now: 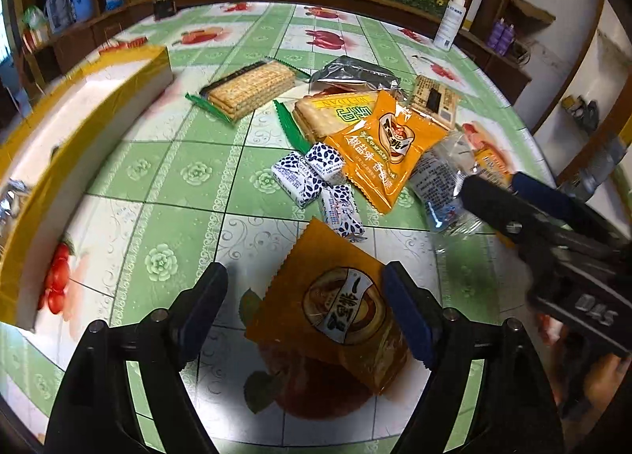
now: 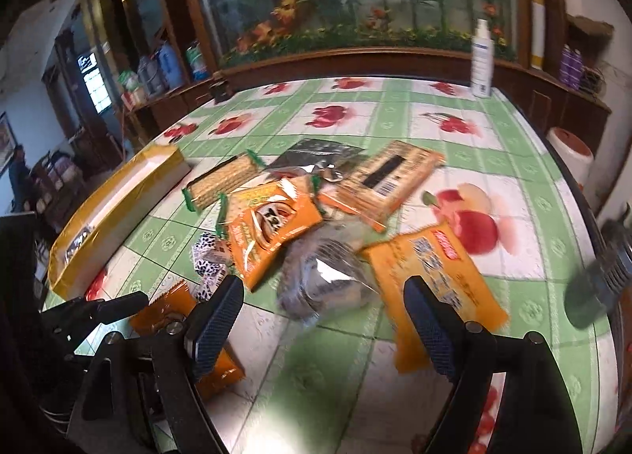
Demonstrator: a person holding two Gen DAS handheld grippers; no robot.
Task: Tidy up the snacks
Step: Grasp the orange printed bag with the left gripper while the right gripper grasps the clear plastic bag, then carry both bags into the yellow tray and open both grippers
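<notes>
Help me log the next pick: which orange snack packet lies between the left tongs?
The orange packet with the round bowl logo, alone at the near edge; the other orange packet overlaps the biscuits further back.

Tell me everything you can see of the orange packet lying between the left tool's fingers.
The orange packet is a flat, glossy plastic snack sachet with zigzag-cut edges and a round printed logo in brown, white and black. It looks sealed and lies flat on the tablecloth, turned cornerwise, nearest of the snacks. The left tool is open around it; the right finger overlaps its edge, contact unclear.
</notes>
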